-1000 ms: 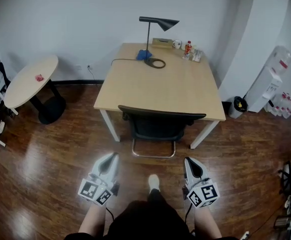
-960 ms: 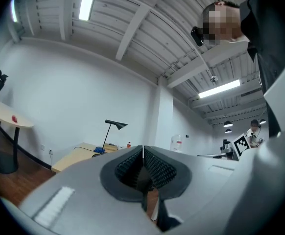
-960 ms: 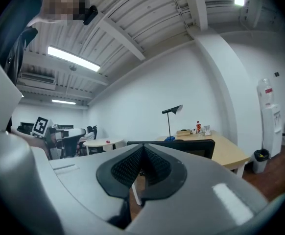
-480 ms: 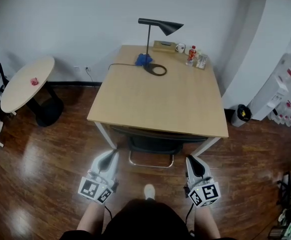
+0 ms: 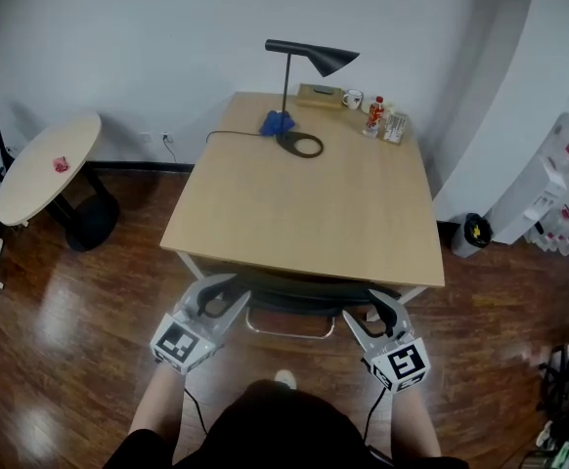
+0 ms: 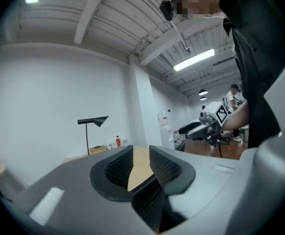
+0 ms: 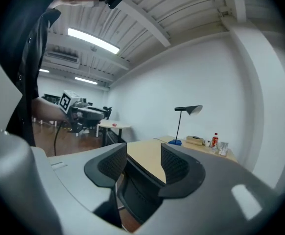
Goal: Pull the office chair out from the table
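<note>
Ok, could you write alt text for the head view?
From above: left tongs and right tongs, jaws just opened and empty, are held at the back of a black office chair tucked under a wooden table bearing a lamp.

Setting: an office. A wooden table (image 5: 294, 213) stands against a white wall (image 5: 148, 37), with a black desk lamp (image 5: 319, 57) at its far edge and an office chair (image 5: 304, 296) under its near edge. A water dispenser (image 5: 544, 179) stands right of the table, and a round side table (image 5: 45, 164) stands left of it.
</note>
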Action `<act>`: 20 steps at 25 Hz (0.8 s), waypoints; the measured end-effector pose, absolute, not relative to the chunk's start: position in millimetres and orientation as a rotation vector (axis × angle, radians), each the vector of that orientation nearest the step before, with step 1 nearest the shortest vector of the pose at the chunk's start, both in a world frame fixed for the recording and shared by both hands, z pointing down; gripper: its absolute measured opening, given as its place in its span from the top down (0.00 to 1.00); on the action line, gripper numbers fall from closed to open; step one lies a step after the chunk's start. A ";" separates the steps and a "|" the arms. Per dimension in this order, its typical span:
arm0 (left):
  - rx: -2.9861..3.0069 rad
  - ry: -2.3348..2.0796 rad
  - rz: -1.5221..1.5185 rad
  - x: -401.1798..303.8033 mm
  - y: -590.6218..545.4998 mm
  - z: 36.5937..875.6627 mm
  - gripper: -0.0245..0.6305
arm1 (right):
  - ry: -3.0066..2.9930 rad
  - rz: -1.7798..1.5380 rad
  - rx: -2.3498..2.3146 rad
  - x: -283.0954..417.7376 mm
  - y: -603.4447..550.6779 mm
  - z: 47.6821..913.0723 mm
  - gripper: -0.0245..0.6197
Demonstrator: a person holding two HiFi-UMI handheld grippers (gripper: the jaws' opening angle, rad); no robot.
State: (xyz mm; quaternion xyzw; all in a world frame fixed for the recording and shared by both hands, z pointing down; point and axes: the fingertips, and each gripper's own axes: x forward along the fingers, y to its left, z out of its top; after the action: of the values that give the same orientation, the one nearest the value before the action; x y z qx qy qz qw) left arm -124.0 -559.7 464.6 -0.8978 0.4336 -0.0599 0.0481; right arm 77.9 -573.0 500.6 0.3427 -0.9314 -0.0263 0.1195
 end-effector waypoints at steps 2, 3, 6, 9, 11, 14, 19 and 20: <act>-2.740 1.129 -0.371 -109.4 -565.9 480.3 0.76 | -2.686 -0.127 0.848 68.7 -578.7 508.6 0.56; -2.732 1.031 -0.481 -102.4 -566.8 491.2 0.72 | -2.656 -0.159 0.771 65.2 -579.8 514.2 0.54; -2.673 0.834 -0.775 -87.4 -569.3 523.7 0.61 | -2.499 -0.271 0.601 62.5 -582.8 536.3 0.48; -2.589 0.783 -0.957 -83.9 -579.8 545.8 0.56 | -2.314 -0.376 0.503 61.7 -592.5 561.6 0.46; -2.533 0.746 -1.088 -86.3 -583.6 564.3 0.54 | -2.196 -0.423 0.417 59.6 -594.2 581.9 0.45; -2.410 0.662 -1.276 -90.5 -587.2 590.5 0.53 | -2.053 -0.464 0.297 62.4 -594.5 609.6 0.46; -2.280 0.622 -1.373 -95.6 -595.6 596.3 0.61 | -1.947 -0.483 0.269 63.7 -606.1 626.9 0.54; -2.249 0.610 -1.399 -97.0 -597.7 599.0 0.62 | -1.922 -0.487 0.272 64.5 -608.4 628.7 0.57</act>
State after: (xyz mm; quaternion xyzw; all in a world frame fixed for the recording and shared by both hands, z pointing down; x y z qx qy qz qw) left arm -97.0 -597.7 599.0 -0.8090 0.2195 -0.5031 0.2104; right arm 64.5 -608.4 628.7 0.1145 -0.8084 -0.2047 0.5398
